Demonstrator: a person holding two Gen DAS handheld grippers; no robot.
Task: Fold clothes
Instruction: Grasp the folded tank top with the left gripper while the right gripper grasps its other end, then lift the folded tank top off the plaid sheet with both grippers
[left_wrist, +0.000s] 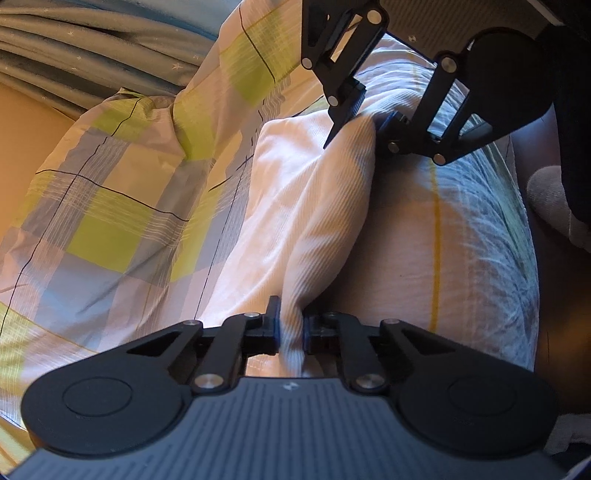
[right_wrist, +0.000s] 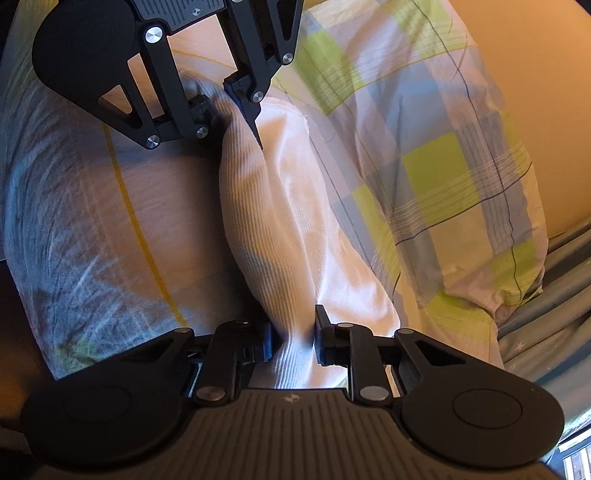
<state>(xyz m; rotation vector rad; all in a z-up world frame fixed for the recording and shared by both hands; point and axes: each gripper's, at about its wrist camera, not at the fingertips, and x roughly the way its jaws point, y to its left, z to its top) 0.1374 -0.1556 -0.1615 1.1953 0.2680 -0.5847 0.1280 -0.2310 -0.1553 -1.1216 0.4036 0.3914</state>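
Garment: a white ribbed garment (left_wrist: 295, 221) is being held stretched between two hand-held grippers, over a bed; which kind of garment it is, I cannot tell.

Left gripper: the left gripper (left_wrist: 291, 332) is pinching one gathered end of the garment, its blue-padded jaws pressed together on the bunched cloth.

Right gripper: the right gripper (right_wrist: 293, 339) is clamping the opposite end the same way, so the two tools are facing each other along the garment's length.

Why held so: judging by the pull, the person is drawing the garment taut at both ends to straighten it before a fold; the cloth is running as one long band from jaw to jaw.

Where it is: the garment is hanging just above the pale sheet (left_wrist: 461, 236), beside the checked duvet (left_wrist: 122, 206), which is lying heaped on the far side of the garment from the sheet's yellow line.

How it looks: the garment is fine-ribbed, soft and slack, twisting into two rolled lobes along its middle, with a stitched hem (right_wrist: 291, 107) showing near the left gripper's end.

Surroundings: a grey-blue striped cloth (left_wrist: 92, 44) is lying beyond the duvet, well apart from the garment.

Judgement: the fold itself is not yet made; the lobes will need flattening first.
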